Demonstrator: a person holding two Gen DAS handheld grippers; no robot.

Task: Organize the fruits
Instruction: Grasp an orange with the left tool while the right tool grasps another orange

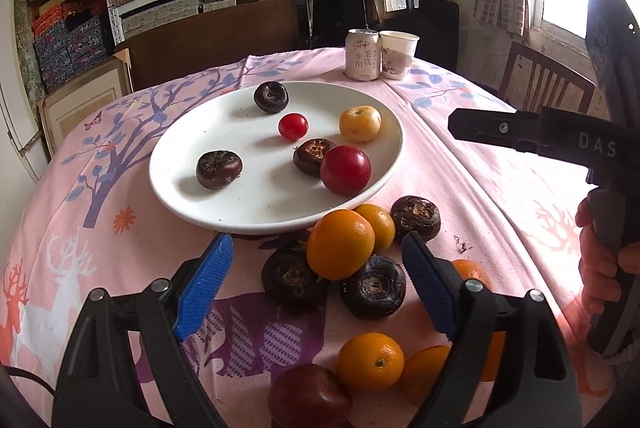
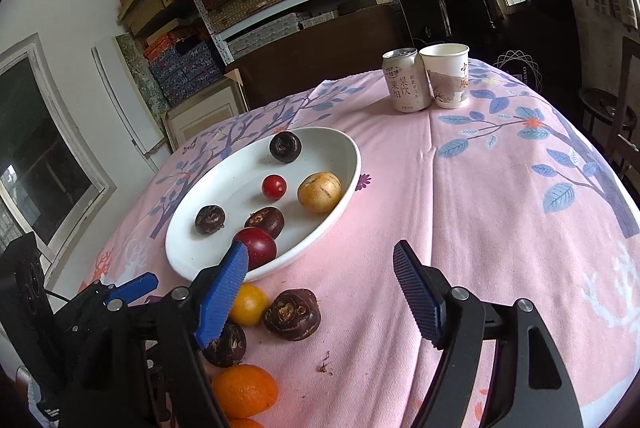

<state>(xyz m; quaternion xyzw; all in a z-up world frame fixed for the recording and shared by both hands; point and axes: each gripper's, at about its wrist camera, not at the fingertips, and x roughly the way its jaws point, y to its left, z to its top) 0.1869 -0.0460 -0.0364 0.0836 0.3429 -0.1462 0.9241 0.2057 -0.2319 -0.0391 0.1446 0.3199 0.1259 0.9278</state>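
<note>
A white plate [image 1: 276, 164] is seen on a pink printed tablecloth [image 1: 460, 156]; on it lie three dark water chestnuts, a small red cherry tomato [image 1: 293, 126], a yellow-orange fruit [image 1: 360, 123] and a larger red plum [image 1: 345, 170], the last touching one water chestnut [image 1: 312, 156] near the plate's near rim. Just beside that rim a loose cluster of fruit rests on the cloth: an orange [image 1: 340, 245], a smaller orange fruit [image 1: 376, 226] behind it, and dark water chestnuts [image 1: 374, 292] around them; further oranges [image 1: 370, 362] and a red fruit [image 1: 308, 398] lie nearer the camera. The left gripper [image 1: 316, 268] is held with its blue-padded fingers [image 1: 204, 288] spread wide on either side of this cluster, nothing being held between them. The right gripper [image 2: 320, 268] is likewise spread wide and empty above the cloth, beside the plate; in the left wrist view it is seen side-on at the right edge, gripped by a hand [image 1: 600, 268]. A drink can [image 2: 406, 80] and a paper cup [image 2: 448, 76] stand touching at the far side of the table.
</note>
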